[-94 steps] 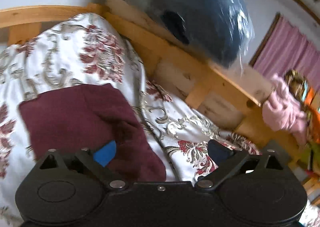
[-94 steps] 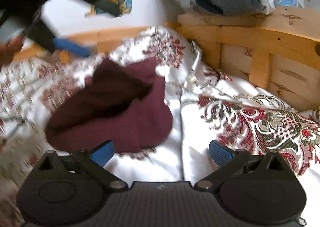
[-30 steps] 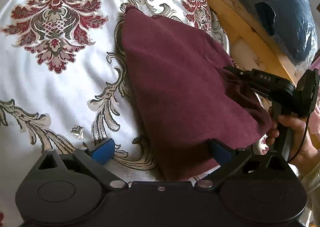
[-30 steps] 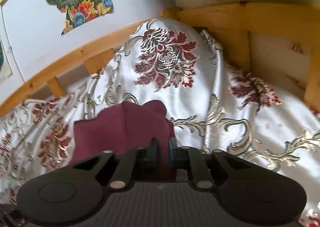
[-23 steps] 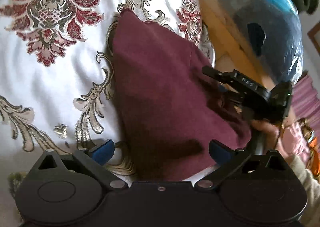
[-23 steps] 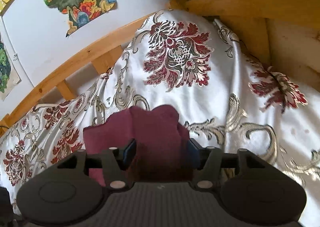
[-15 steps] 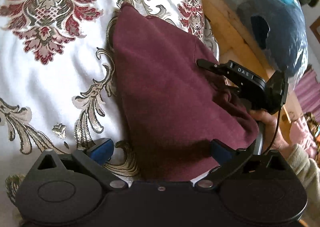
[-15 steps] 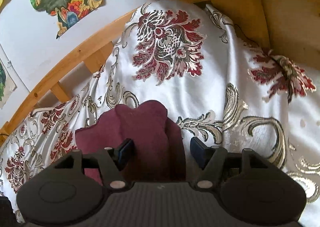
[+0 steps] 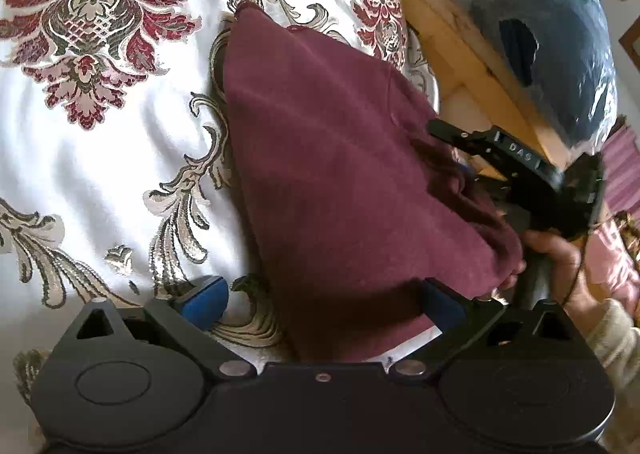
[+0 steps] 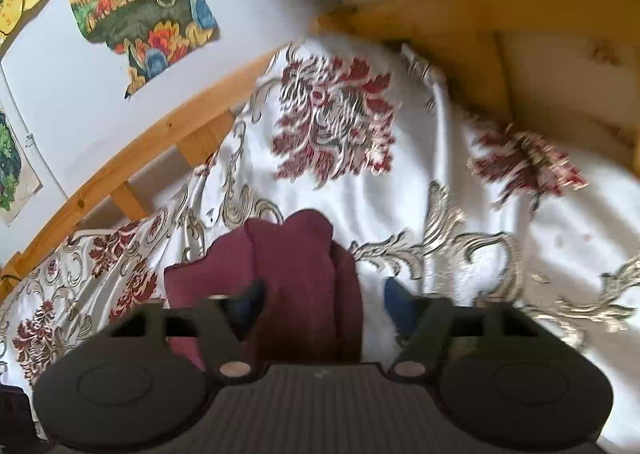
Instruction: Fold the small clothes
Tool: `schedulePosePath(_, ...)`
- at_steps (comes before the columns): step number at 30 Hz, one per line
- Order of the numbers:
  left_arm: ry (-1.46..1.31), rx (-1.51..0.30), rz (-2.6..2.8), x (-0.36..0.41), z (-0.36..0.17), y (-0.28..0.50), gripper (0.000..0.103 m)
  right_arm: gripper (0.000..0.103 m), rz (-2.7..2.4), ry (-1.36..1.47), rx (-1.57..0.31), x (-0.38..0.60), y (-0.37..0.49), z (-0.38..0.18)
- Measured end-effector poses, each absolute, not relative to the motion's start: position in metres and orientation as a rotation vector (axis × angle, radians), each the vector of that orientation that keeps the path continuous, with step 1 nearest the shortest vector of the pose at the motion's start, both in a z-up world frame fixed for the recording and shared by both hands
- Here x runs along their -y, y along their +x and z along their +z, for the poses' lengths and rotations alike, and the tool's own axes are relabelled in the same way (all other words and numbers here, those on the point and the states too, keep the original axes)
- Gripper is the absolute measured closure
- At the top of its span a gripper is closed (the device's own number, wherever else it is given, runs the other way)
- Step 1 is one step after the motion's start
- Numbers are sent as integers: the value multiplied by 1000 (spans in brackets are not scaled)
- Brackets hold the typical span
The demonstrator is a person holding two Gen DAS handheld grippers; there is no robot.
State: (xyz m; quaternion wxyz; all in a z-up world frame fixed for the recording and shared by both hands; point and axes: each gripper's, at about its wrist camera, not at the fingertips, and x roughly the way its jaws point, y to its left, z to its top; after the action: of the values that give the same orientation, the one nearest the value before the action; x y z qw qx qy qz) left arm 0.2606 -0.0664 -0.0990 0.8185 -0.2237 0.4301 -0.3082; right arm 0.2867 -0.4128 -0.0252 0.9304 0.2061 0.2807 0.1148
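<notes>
A maroon garment [image 9: 340, 182] lies folded on the floral bedspread [image 9: 100, 158]. My left gripper [image 9: 322, 300] is open, its blue pads straddling the garment's near edge without pressing it. In the left wrist view the right gripper's upper finger [image 9: 452, 132] reaches over the garment's right edge, held by a hand [image 9: 556, 254]. In the right wrist view a fold of the garment [image 10: 304, 266] sits between the pads of my right gripper [image 10: 326, 304]. Its jaws are closing; the right pad stands clear of the cloth.
A wooden bed frame [image 9: 460, 38] runs behind the bedspread, with a plastic-wrapped dark bundle [image 9: 560, 34] on top. Pink clothing [image 9: 612, 266] hangs at the far right. Posters [image 10: 140, 10] hang on the white wall above the side rail [image 10: 132, 158].
The right gripper's jaws, nearly shut on the maroon fold a second ago, now stand apart around it. The left gripper has stayed put at the garment's near edge.
</notes>
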Motion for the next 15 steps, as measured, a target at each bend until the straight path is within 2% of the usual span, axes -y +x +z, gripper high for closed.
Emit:
schedulePosePath(3,-448,-903,-646,69,-99,257,11,85,226,377,-582,406,283,-21)
schedulePosePath(5,-464,-903,-652,70,-100,254,18,91,239,309,-572,395,279,-18)
schedulePosePath(7,-488,-904,-656,69,-103,251,26,92,259,238,-533,382,272,-10)
schedulePosePath(9,-509,-897,-652,68,-105,247,30,92,292,169,-493,366,263,-3)
schedulePosePath(15,-527,-867,-633,70,-108,236,33,92,382,-9,-459,333,246,8)
